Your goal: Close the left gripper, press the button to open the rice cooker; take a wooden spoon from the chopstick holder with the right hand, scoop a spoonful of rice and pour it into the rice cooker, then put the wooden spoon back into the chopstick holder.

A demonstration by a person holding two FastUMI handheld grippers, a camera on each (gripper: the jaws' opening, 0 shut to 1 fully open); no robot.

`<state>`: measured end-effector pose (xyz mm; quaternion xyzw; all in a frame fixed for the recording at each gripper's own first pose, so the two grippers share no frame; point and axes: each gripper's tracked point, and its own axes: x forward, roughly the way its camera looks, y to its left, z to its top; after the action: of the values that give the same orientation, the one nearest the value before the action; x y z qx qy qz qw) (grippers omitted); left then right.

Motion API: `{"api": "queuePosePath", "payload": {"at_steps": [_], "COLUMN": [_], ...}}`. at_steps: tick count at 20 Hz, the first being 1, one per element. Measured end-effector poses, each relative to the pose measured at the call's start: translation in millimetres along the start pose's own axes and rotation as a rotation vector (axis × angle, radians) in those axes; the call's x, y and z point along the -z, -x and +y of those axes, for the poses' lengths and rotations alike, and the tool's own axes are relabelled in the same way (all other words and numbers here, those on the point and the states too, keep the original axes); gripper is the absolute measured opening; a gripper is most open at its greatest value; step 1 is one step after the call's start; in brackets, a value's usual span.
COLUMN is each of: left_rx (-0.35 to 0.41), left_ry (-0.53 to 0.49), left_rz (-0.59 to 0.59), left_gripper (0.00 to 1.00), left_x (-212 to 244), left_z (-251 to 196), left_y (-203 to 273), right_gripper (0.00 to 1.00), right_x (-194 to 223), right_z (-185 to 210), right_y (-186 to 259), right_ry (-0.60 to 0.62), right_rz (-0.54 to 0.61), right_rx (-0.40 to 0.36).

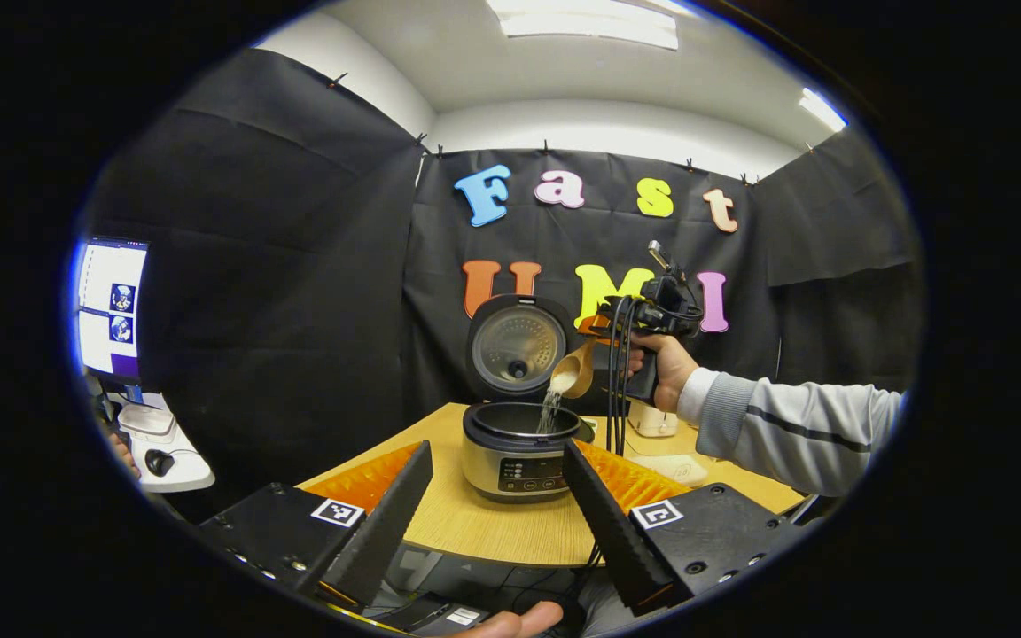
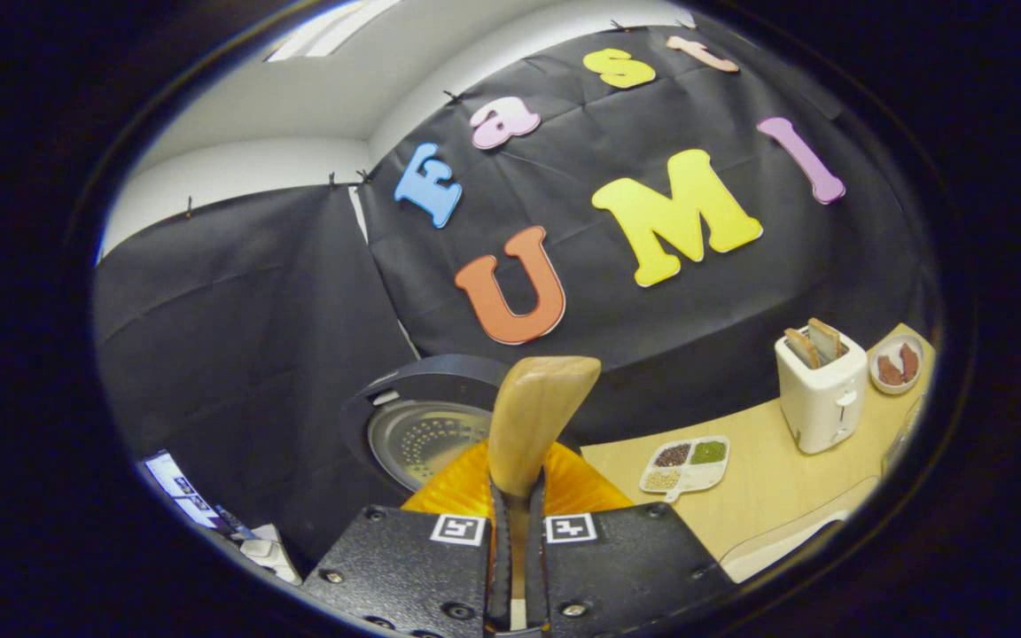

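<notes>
Wooden spoon [image 2: 533,416] blocks the cooker lid [image 2: 422,425]; toaster [image 2: 821,390], perhaps bread-filled, beside.

A white toaster [image 2: 821,390] stands on the wooden surface [image 2: 767,496], off to the right of the tool, with 2 slices of bread sticking up. Just beside it sits a small bowl [image 2: 896,363]. Nearer the tool lies a white tray [image 2: 686,464] with 4 parts. Far left, a screen [image 1: 112,306] glows.

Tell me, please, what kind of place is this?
Probably a recording booth staged as a kitchen: black cloth walls, a rice cooker and toaster on a wooden table, a monitor alongside.
</notes>
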<state>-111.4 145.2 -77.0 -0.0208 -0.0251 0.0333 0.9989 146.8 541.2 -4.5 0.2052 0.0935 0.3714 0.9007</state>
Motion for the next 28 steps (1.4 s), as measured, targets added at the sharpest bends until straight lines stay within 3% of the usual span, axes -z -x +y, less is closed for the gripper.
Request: {"api": "queuePosePath", "payload": {"at_steps": [6, 14, 22, 28], "left_rx": [-0.024, -0.009, 0.024, 0.039], "left_ry": [0.005, -0.009, -0.01, -0.01], "left_rz": [0.006, 0.028, 0.015, 0.026], "left_gripper": [0.95, 0.94, 0.94, 0.94], "left_x": [3.0, 13.2, 7.0, 6.5], "left_z": [7.4, -2.7, -16.8, -31.6], "left_y": [0.0, -0.3, -1.4, -2.4], "right_gripper": [0.11, 0.11, 0.1, 0.12], "right_x": [-0.9, 16.9, 6.4, -29.3], "right_z": [8.8, 41.1, 49.1, -3.1], "right_y": [5.2, 22.7, 34.6, 54.1], "right_ry": [0.171, 0.583, 0.597, 0.525], "right_rz": [-0.016, -0.007, -0.029, -0.047], "right_rx": [0.007, -0.064, -0.066, 0.014]}}
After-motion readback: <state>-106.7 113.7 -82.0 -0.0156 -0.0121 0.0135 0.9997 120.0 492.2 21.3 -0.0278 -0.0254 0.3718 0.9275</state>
